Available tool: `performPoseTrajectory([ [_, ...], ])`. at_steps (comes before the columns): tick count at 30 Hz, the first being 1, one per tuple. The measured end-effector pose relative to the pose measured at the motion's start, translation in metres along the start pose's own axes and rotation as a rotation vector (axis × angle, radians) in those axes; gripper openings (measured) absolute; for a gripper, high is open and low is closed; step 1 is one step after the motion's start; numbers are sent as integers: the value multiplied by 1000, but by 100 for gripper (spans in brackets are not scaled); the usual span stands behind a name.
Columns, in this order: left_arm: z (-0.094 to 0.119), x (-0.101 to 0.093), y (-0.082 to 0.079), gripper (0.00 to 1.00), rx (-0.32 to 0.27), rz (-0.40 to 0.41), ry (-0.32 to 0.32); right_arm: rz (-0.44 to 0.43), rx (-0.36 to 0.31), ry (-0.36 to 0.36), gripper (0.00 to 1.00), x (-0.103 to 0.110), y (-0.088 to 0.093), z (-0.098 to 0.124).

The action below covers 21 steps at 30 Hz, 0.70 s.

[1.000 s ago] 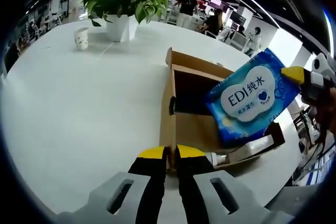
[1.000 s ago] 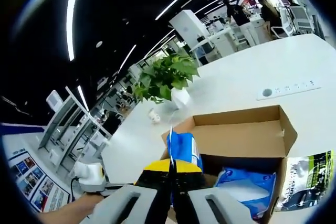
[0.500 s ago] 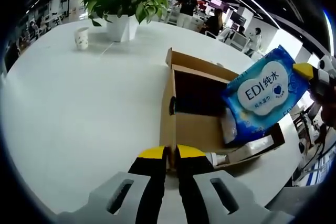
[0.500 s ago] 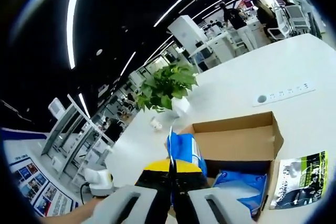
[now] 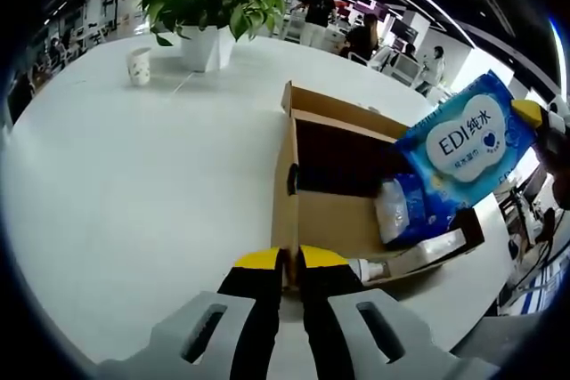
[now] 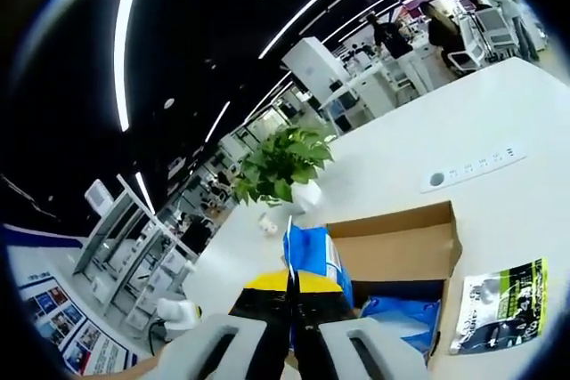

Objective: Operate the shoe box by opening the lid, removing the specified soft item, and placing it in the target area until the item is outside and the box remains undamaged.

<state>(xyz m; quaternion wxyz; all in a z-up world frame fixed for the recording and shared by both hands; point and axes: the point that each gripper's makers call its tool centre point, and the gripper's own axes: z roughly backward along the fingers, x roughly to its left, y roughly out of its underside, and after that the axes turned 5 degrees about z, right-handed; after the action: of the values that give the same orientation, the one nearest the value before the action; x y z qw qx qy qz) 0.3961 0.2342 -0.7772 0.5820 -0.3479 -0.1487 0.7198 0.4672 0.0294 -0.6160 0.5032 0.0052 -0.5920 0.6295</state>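
The open cardboard shoe box [image 5: 328, 213] sits on a white table. My left gripper [image 5: 291, 262] is shut on the near wall of the box. A blue wet-wipe pack [image 5: 463, 144] marked EDI hangs above the box's right side, pinched at its corner by my right gripper [image 5: 533, 115]. In the right gripper view that gripper [image 6: 292, 284] is shut on the same pack [image 6: 313, 254], well above the box [image 6: 403, 239]. A second blue pack [image 6: 401, 318] lies inside the box [image 5: 399, 211].
A potted plant [image 5: 214, 2] and a paper cup [image 5: 138, 64] stand at the table's far side. A green and black packet [image 6: 499, 304] lies on the table beside the box. A socket panel [image 6: 468, 169] is set into the tabletop. People and desks fill the background.
The right gripper has lifted the blue pack higher and further out past the box's right side. The box looks smaller in the right gripper view. The left gripper has not moved.
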Motion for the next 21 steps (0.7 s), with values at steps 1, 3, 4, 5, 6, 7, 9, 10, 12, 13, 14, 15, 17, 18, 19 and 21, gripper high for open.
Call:
performPoseTrajectory([
  [1, 0, 0, 0, 5, 0, 0, 0, -6, -5, 0, 0, -2, -2, 2],
  [3, 0, 0, 0, 5, 1, -1, -1, -8, -12, 3, 0, -3, -5, 6],
  [4, 0, 0, 0, 5, 2, -1, -1, -7, -15, 5, 0, -4, -7, 8],
  [5, 0, 0, 0, 5, 2, -1, -1, -8, -19, 5, 0, -5, -8, 10],
  [6, 0, 0, 0, 5, 3, -1, 0, -8, -22, 8, 0, -5, -10, 12],
  [7, 0, 0, 0, 5, 3, 0, 0, -8, -26, 9, 0, -6, -12, 14],
  [9, 0, 0, 0, 5, 3, 0, 1, -10, -34, 12, 0, -8, -16, 17],
  [10, 0, 0, 0, 5, 3, 0, 1, -10, -37, 14, 0, -8, -17, 19],
  [12, 0, 0, 0, 5, 3, 0, 2, -16, -47, 17, 0, -10, -21, 23],
  [13, 0, 1, -1, 5, 4, 0, 2, -18, -51, 17, 0, -10, -22, 25],
  [14, 0, 1, -1, 5, 4, 0, 2, -19, -55, 19, 0, -11, -24, 27],
  [15, 0, 1, 0, 5, 5, -1, 2, -19, -57, 20, 0, -11, -26, 29],
  [17, 0, 1, 0, 5, 6, -3, 2, -16, -62, 25, 0, -13, -28, 33],
  [18, 0, 1, -1, 5, 6, -6, 4, -16, -64, 28, 0, -15, -29, 35],
  [19, 0, 1, -1, 5, 5, -9, 5, -17, -65, 32, 0, -16, -30, 37],
  [21, 0, 1, -1, 5, 3, -20, 8, -19, -70, 36, 0, -19, -32, 40],
])
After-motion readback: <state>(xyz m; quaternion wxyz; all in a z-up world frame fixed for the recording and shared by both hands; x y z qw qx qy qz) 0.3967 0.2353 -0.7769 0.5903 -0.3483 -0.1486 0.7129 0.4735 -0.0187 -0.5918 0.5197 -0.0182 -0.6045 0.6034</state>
